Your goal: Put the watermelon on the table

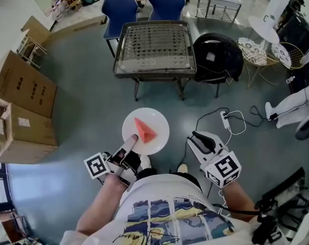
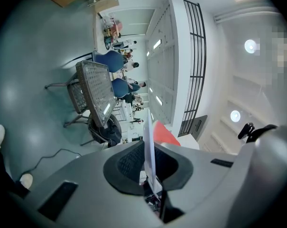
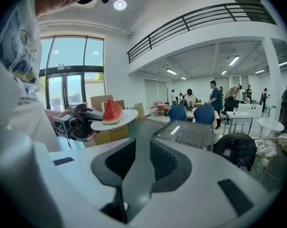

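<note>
A red watermelon wedge (image 1: 144, 130) lies on a round white plate (image 1: 158, 120) held over the grey floor. My left gripper (image 1: 135, 142) is shut on the plate's near rim. In the left gripper view the plate (image 2: 148, 146) runs edge-on between the pads, with the wedge (image 2: 165, 134) just beyond. The mesh-topped table (image 1: 154, 47) stands ahead, apart from the plate. My right gripper (image 1: 199, 141) hovers to the right of the plate, open with nothing between its fingers. From the right gripper view (image 3: 142, 163) I see the wedge (image 3: 112, 112) sitting on the plate (image 3: 124, 117).
Two blue chairs (image 1: 144, 4) stand behind the table. A black chair with a dark bag (image 1: 218, 55) is at its right. Cardboard boxes (image 1: 21, 101) line the left wall. A power strip with cables (image 1: 226, 120) lies on the floor at the right.
</note>
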Motion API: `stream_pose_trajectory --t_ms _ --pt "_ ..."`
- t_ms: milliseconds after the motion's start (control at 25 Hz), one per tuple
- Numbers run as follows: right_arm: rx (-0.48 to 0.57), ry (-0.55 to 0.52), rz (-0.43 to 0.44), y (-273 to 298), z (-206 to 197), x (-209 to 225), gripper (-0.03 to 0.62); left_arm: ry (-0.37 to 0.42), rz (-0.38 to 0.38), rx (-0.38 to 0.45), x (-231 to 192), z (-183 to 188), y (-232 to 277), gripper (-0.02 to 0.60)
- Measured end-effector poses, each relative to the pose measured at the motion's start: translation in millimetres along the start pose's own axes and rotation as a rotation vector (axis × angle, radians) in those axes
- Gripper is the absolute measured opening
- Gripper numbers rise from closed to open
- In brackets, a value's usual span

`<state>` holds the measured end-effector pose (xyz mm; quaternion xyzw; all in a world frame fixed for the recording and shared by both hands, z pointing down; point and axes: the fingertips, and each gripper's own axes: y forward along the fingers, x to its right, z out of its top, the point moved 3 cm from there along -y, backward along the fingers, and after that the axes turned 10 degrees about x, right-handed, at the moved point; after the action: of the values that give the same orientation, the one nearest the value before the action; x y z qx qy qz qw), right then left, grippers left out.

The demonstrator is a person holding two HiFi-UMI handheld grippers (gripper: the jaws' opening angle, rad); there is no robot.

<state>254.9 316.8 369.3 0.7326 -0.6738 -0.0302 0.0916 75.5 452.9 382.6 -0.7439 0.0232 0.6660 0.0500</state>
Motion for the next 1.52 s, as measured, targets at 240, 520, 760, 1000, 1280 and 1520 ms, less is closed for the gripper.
stream_pose_trajectory --t_ms 240,520,760,1000,1280,1520 --pt "0.014 0.027 -0.025 82.6 15.2 -41.5 0.075 0.034 0.018 -0.032 -10.1 74.4 -26.2 0.026" --pt "-0.021 -0.010 0.001 128.2 18.3 -69.9 0.075 0.014 0.014 -0.031 -28.0 127.6 -30.0 0.026" --pt "-0.054 0.027 -0.028 152.1 14.1 -25.3 0.075 -0.007 0.023 -0.057 -38.8 142.4 16.8 0.026" --pt "-0.021 0.054 -0.050 170.4 27.2 64.9 0.075 0.016 0.030 -0.099 -37.7 147.3 104.0 0.026" --pt "0.010 0.053 -0.083 177.0 39.4 153.3 0.075 0.006 0.006 -0.124 -35.0 149.3 200.9 0.026" --pt "0.020 0.081 -0.162 167.0 41.7 211.9 0.075 0.007 0.002 -0.170 -39.8 143.7 272.9 0.026"
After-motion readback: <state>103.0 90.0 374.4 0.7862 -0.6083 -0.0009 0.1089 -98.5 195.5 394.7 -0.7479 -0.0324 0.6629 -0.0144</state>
